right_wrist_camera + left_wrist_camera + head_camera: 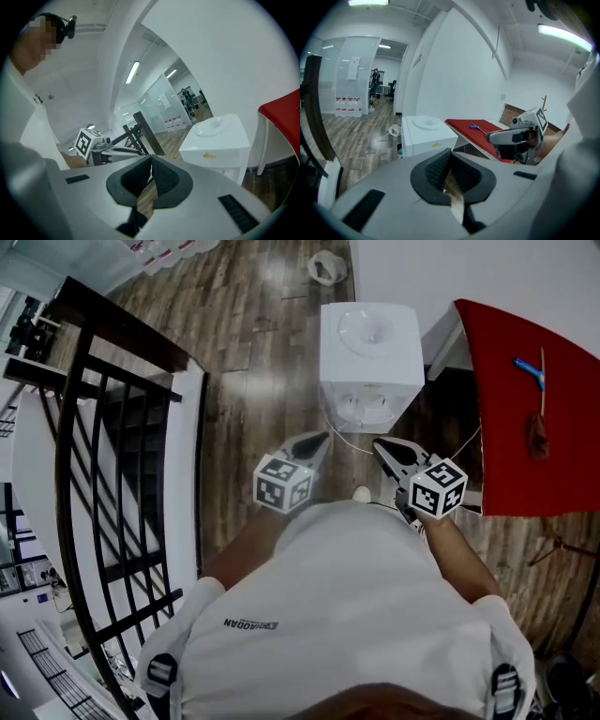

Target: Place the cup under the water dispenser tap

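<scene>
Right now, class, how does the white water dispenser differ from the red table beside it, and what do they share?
Colour: the water dispenser is white, the red table red. Shape: the water dispenser is a box, the red table a flat top on white legs. Load: the water dispenser's top is bare; the red table carries a blue tool and a brown item. Both stand on the wooden floor.

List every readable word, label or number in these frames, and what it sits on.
Nothing reads clearly.
Shirt print: too small, upside down.
Yellow label on water dispenser: blurred.
Sheet on glass wall: blurred.
Left cube, right cube: square patterns, no letters.
</scene>
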